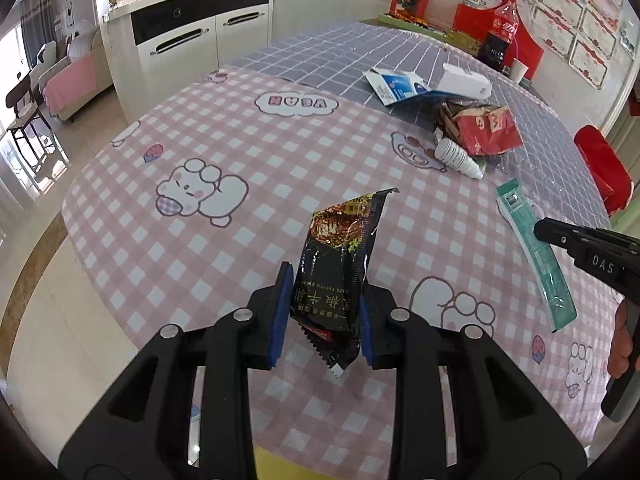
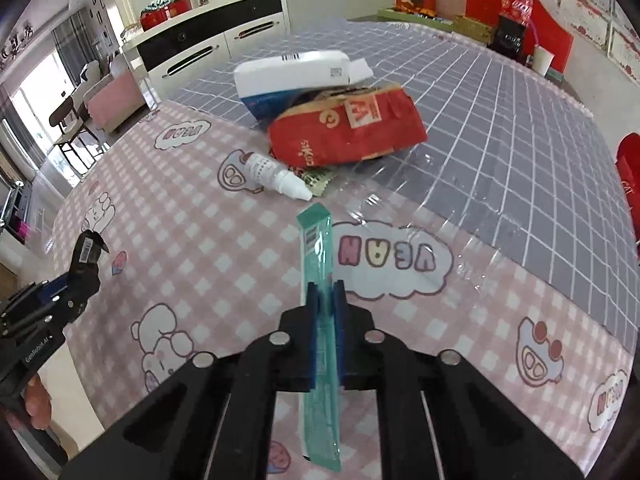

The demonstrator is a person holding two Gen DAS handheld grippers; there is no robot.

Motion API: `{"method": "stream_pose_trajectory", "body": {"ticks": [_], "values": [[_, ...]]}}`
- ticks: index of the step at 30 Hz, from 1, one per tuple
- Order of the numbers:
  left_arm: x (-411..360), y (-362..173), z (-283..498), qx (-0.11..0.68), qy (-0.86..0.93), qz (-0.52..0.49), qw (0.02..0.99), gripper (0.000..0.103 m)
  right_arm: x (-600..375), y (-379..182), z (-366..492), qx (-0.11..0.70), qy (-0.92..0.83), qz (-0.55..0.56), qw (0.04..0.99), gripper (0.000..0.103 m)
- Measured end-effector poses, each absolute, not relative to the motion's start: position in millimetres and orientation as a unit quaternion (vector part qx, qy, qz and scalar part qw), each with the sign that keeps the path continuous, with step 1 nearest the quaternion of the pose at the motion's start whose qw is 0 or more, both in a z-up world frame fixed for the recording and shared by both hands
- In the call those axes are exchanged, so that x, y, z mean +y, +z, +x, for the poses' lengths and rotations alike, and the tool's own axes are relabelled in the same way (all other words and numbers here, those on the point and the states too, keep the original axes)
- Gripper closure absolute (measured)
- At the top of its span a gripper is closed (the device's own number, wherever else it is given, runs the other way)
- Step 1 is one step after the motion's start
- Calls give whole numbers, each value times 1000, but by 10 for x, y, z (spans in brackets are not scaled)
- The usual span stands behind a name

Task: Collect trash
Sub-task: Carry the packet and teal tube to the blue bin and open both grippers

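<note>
A black snack wrapper (image 1: 340,264) stands upright between the blue pads of my left gripper (image 1: 326,284), which is shut on it above the pink checked tablecloth (image 1: 248,152). A long teal plastic package (image 2: 316,240) is clamped near its middle by my right gripper (image 2: 326,292), with both ends sticking out. In the left wrist view the right gripper (image 1: 540,234) enters from the right with the teal package (image 1: 528,240). The right wrist view shows the left gripper (image 2: 82,280) at the far left, holding the black wrapper (image 2: 90,246).
A trash pile lies where the pink cloth meets the grey one: a red paper bag (image 2: 348,128), a white and blue box (image 2: 288,72), a small white dropper bottle (image 2: 276,176) and clear film (image 2: 400,216). A cola bottle (image 2: 516,4) and a paper cup (image 2: 542,58) stand at the far edge.
</note>
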State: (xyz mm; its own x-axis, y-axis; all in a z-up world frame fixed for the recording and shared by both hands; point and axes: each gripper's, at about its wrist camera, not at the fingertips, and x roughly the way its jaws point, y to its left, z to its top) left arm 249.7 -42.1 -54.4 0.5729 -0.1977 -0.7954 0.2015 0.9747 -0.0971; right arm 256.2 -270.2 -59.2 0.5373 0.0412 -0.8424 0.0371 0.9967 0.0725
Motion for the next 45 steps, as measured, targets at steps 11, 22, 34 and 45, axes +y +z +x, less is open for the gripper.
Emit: {"method": "stream_pose_trajectory", "body": {"ticks": [11,22,34,45], "values": [[-106,-367,2327,423,-90,-16,902,74,-2044,-105,2293,429,91,31,898,95],[729,-307,1963,407,-19,-41,912,74,-669,-75,2331,435,221,-5,873,95],[1974,-665,1676,445,101,-97,885,74,692,-338,2268,457,317,-43,830,95],[2727,-1231,1575,478,191,-128,848,29,1384,-708,2228,486,343,-90,799,95]]}}
